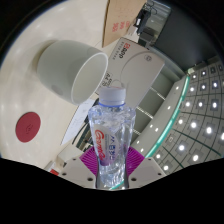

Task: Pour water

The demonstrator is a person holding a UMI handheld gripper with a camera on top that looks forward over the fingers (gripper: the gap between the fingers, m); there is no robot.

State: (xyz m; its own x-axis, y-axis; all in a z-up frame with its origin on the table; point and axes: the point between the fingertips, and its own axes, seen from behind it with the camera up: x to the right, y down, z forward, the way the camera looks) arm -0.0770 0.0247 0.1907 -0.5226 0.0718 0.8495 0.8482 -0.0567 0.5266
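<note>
Here, in the gripper view, the only one given, the jaws are closed on a clear plastic water bottle (109,138). The gripper (108,170) has its purple pads (93,160) pressed against the bottle's lower body from both sides, partly seen through the clear wall. The bottle carries a faint printed label and a pale cap (114,96), which looks to be on, though I cannot tell whether it is loosened.

The bottle's long axis runs straight out from the jaws, base between the fingers and neck pointing ahead. Just beyond the cap and a little to the left sits a white cup (70,68). In this tilted view its open mouth faces toward the bottle, and its rim lies very near the cap; I cannot tell whether they touch. So the target lies forward and slightly left of the bottle's neck.

Around them, the white counter (25,95) shows a round red mark (28,127) off to the left, and a printed box or card (128,55) lies beyond the cup. To the right is a dark panel of small bright lights (200,100).

As a judgement, the pour itself has not begun: no water is visible in the cup or leaving the neck. The coming move turns on bringing the neck over the cup's mouth, and the cap would need to be off first.
</note>
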